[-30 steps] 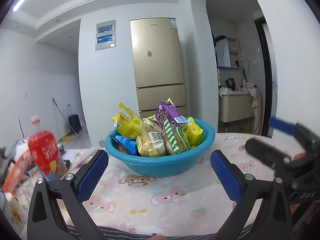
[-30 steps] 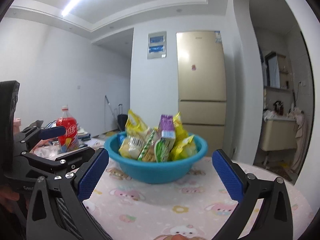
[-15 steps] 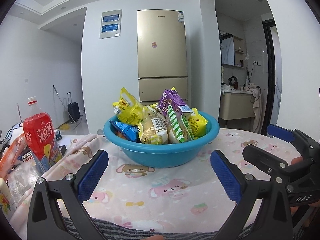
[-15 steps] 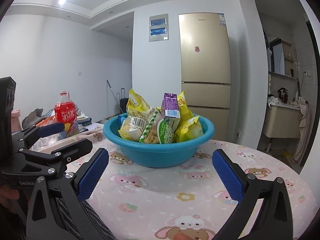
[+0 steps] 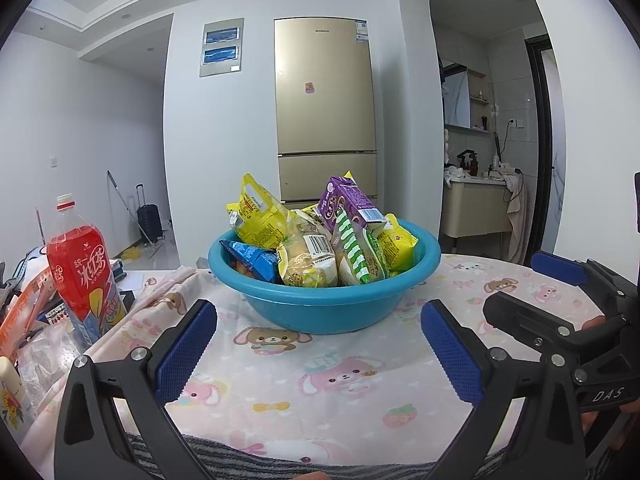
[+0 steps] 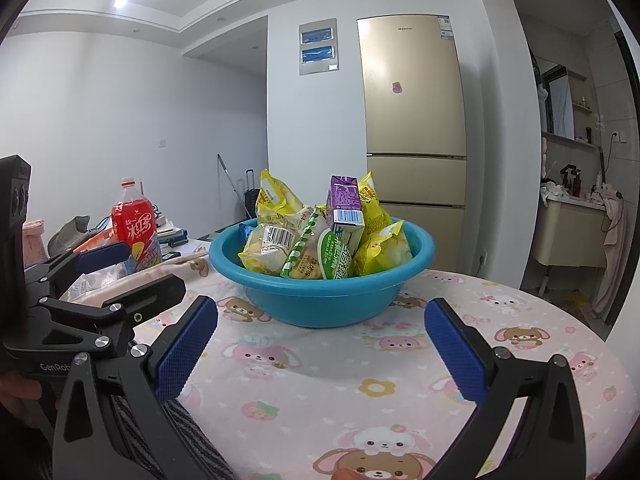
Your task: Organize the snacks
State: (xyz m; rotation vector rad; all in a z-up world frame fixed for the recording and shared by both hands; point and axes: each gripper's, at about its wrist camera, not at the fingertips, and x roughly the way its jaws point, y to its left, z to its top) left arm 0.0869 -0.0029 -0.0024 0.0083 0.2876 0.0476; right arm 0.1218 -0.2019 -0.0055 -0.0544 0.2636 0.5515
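A blue plastic basin [image 5: 320, 308] full of snacks sits mid-table on a pink cartoon cloth; it also shows in the right wrist view [image 6: 320, 300]. In it are yellow bags [image 5: 256, 216], a purple carton [image 5: 346, 204], a green-striped pack [image 5: 356, 254] and a blue pack [image 5: 252, 260]. My left gripper [image 5: 318, 350] is open and empty, just short of the basin. My right gripper [image 6: 320, 348] is open and empty, also just short of it. Each gripper shows in the other's view: the right [image 5: 560, 308], the left [image 6: 104, 276].
A red drink bottle [image 5: 82, 268] stands at the table's left among papers and clutter [image 5: 24, 320]. The tablecloth [image 6: 360, 392] covers a round table whose edge curves away at the right. A gold fridge [image 5: 326, 108] stands behind.
Both grippers have risen and tilted down a little, so the basin and table now sit lower and fuller in view. Both stay open and empty.
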